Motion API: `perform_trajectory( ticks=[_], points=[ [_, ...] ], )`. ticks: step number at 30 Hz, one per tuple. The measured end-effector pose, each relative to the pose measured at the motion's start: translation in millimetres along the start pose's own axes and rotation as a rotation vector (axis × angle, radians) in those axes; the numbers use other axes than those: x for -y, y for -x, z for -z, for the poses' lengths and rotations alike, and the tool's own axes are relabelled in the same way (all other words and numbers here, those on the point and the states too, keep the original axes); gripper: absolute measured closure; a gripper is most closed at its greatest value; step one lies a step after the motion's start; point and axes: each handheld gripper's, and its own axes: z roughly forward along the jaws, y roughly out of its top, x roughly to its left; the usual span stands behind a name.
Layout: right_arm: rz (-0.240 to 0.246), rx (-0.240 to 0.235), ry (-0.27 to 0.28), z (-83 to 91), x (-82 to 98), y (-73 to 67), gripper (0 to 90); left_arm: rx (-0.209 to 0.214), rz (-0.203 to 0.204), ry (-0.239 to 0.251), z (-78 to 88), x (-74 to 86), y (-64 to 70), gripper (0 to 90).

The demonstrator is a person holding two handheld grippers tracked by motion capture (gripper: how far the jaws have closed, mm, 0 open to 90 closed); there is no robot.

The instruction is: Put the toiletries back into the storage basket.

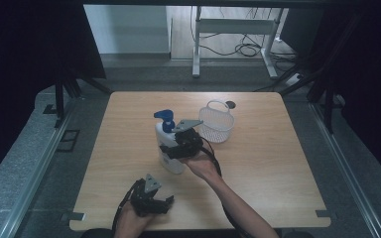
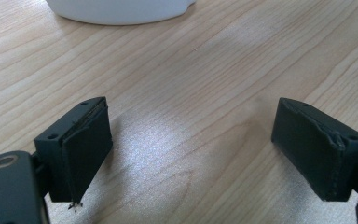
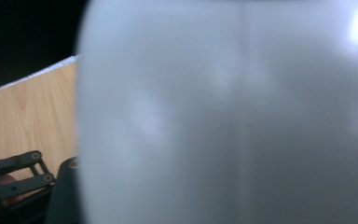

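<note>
High view: right hand-held gripper [image 1: 171,148] clamps the white pump bottle [image 1: 168,144] mid-table, upright; grasp done, lifting toward the basket [image 1: 217,121] seems left. Left hand-held gripper [image 1: 164,203] gapes empty near the front edge.

In the right gripper view, the white pump bottle [image 3: 233,116] stands so close to the lens that it blurs to a pale mass, cut off at the top, right and bottom edges; it hides the right gripper's own jaws, so their contact with it cannot be seen there. In the high view, the right gripper [image 1: 171,148] covers part of the bottle's side. In the left gripper view, the bottle's base [image 2: 121,10] is cropped by the top edge. The basket's [image 1: 217,124] mesh is too fine to resolve.
</note>
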Motion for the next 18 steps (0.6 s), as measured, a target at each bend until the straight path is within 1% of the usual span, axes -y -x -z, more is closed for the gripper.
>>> perform_trajectory(
  ticks=[3, 5, 8, 15, 18],
  points=[
    [0.021, 0.013, -0.014, 0.6, -1.5, -2.0, 36.4, -0.001, 0.001, 0.0, -0.1, -0.1, 0.2, 11.4],
    [0.029, 0.007, -0.016, 1.1, -1.9, -1.9, 36.5, -0.001, 0.001, 0.0, -0.1, -0.1, 0.2, 11.4],
    [0.055, 0.0, -0.014, 3.4, -2.9, -1.4, 36.7, -0.001, 0.0, 0.0, -0.3, -0.3, 0.4, 11.4],
    [0.039, -0.056, -0.004, 17.1, -12.2, 6.1, 36.8, 0.0, 0.0, 0.0, -0.5, -0.4, 0.6, 11.4],
    [0.049, -0.068, -0.003, 25.1, -15.9, 10.7, 36.8, 0.0, 0.0, 0.0, -0.6, -0.5, 0.7, 11.4]
  ],
)
